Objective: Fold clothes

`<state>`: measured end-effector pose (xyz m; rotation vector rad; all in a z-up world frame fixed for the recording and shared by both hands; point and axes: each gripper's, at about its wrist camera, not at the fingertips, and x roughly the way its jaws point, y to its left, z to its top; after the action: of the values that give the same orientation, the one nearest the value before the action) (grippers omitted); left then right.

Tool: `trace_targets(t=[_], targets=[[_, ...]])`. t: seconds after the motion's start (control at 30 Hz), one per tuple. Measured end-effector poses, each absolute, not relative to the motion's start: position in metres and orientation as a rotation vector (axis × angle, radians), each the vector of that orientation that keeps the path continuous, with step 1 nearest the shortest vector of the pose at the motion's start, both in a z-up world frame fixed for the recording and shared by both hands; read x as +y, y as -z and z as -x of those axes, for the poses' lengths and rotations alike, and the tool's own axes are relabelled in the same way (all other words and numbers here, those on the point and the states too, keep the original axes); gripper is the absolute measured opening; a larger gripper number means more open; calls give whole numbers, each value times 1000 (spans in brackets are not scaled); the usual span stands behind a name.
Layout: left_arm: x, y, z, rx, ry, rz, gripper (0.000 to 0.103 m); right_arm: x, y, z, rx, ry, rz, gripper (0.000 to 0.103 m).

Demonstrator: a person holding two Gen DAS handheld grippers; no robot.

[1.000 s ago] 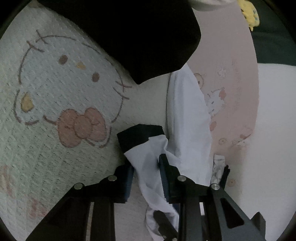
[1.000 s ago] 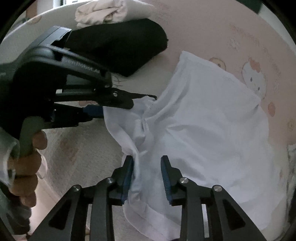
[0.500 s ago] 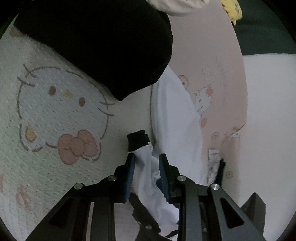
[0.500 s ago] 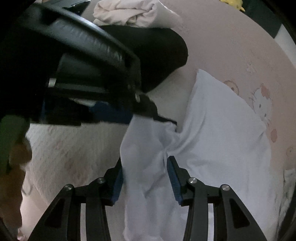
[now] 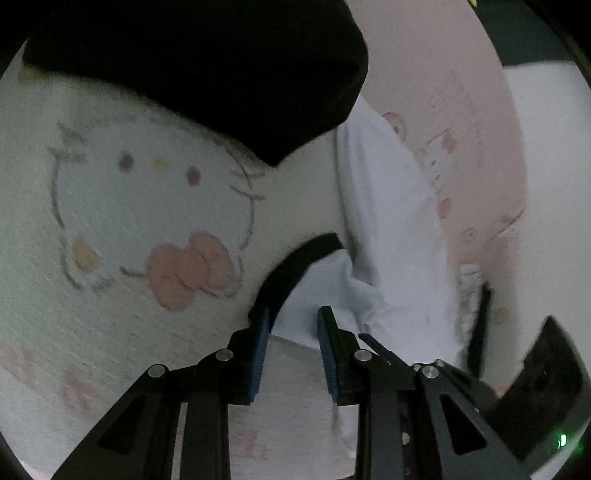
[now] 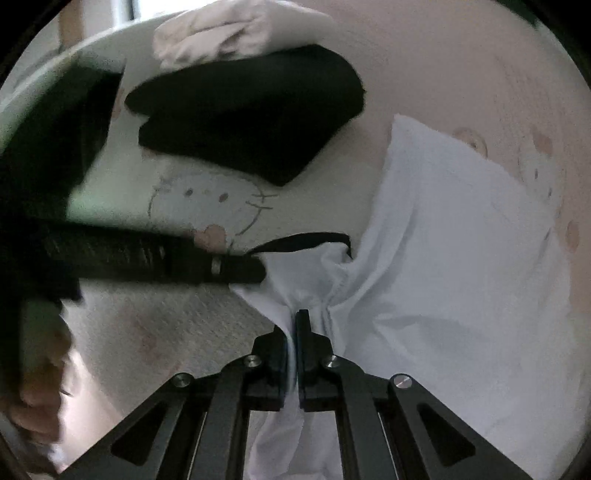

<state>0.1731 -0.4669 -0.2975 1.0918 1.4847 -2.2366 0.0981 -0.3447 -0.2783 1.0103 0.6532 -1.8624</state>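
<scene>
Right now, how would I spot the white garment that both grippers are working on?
Find the big cat face printed on the bedspread. Right of it lies the white garment, bunched in the right gripper. Unlike the folded black garment behind it, it is pale with a black collar.

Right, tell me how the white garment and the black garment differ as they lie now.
The white garment is spread out and creased, bunched where the right gripper pinches it; the black garment is a compact, untouched bundle. The white one has a black trim; the black one is plain, with pale cloth behind it. Both lie on the cartoon-cat bedspread.
</scene>
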Motion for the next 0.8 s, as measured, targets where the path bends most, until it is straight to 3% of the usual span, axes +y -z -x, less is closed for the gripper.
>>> trace_targets(t=[0.17, 0.5, 0.6, 0.73, 0.8], targets=[[-471, 306, -180, 1689, 2145, -1081, 24, -338, 279, -70, 574, 1870, -1061, 0], [-443, 299, -188, 1724, 2024, -1198, 26, -314, 278, -30, 326, 1837, -1221, 0], [-439, 305, -195, 1819, 1973, -1112, 36, -313, 280, -26, 302, 1826, -1243, 0], [-435, 313, -200, 1997, 1958, -896, 81, -313, 283, -26, 290, 1812, -1266, 0], [-435, 313, -200, 2017, 1962, -867, 85, -313, 285, -26, 283, 1806, -1279, 0]])
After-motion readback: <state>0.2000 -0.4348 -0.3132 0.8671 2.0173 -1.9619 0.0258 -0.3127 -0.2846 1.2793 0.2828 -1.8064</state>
